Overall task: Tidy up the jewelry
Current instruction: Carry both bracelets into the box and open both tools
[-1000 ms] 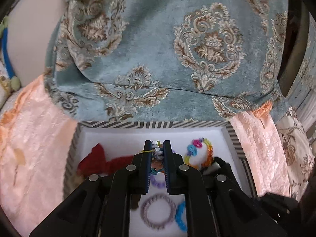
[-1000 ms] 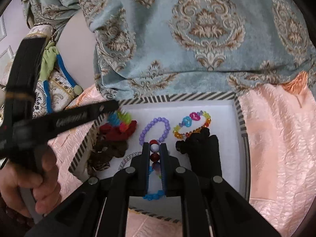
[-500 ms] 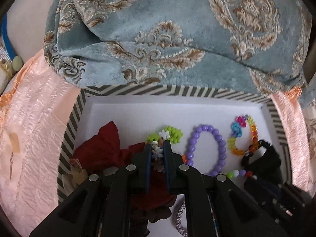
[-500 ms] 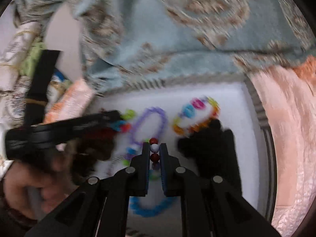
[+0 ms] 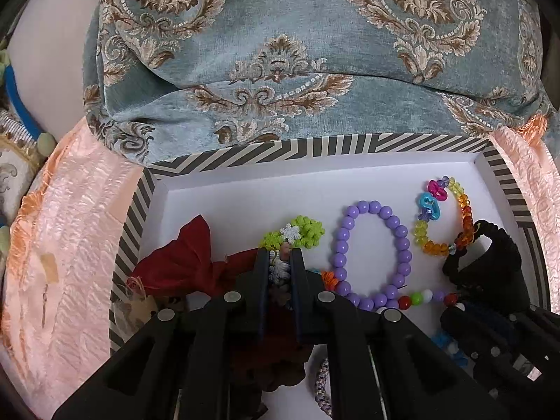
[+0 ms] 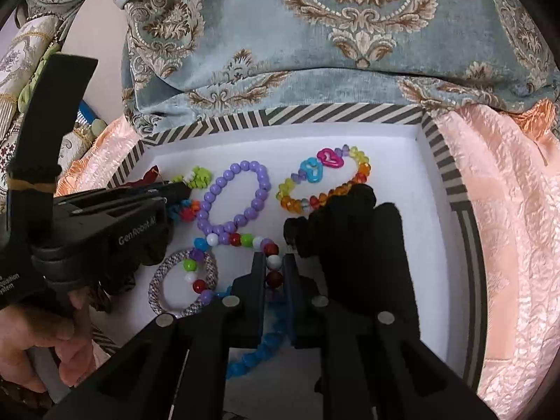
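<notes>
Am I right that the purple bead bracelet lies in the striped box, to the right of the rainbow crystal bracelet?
Not quite: in the right wrist view the purple bead bracelet lies in the striped box, but to the left of the rainbow crystal bracelet.

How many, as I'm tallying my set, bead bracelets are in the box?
4: purple one mid-box; rainbow crystal one right of it; mixed-colour strand in the right gripper; blue one beneath it. Others may be hidden.
</notes>
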{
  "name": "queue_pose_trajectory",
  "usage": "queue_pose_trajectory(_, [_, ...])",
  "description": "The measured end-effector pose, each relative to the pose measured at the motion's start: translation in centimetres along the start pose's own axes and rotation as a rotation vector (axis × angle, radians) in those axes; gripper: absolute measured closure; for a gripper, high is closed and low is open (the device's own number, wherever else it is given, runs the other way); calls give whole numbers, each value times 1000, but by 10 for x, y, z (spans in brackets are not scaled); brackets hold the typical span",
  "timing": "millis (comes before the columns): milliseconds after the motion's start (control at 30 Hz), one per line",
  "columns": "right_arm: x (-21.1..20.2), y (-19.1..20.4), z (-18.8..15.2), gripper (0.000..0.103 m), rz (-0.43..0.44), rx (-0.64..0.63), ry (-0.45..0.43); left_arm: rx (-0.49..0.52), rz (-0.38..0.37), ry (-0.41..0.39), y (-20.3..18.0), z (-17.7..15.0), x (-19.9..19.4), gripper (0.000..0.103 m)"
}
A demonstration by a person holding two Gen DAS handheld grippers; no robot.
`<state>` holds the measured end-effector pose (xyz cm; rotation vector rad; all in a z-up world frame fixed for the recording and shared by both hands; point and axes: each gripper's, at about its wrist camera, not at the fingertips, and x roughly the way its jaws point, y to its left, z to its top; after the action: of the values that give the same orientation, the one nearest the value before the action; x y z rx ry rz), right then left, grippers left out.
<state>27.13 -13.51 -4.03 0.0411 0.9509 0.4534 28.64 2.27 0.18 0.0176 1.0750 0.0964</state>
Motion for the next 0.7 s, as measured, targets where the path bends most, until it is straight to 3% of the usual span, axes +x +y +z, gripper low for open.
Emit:
queue_pose_trajectory(533, [1, -1, 1, 93, 4, -6, -4, -33, -5, 8, 2, 0, 2, 103])
queue_pose_trajectory(600, [0, -1, 1, 89, 13, 1, -8, -39, -8, 13, 3, 0, 3, 96])
queue_pose_trajectory(667, [-2, -1, 1, 73, 30, 7, -13, -40, -16, 19, 4, 0, 5, 88])
queue_pose_trajectory(700, [-4, -1, 1, 71, 29, 5, -17, -40, -18, 19, 4, 0, 5, 86])
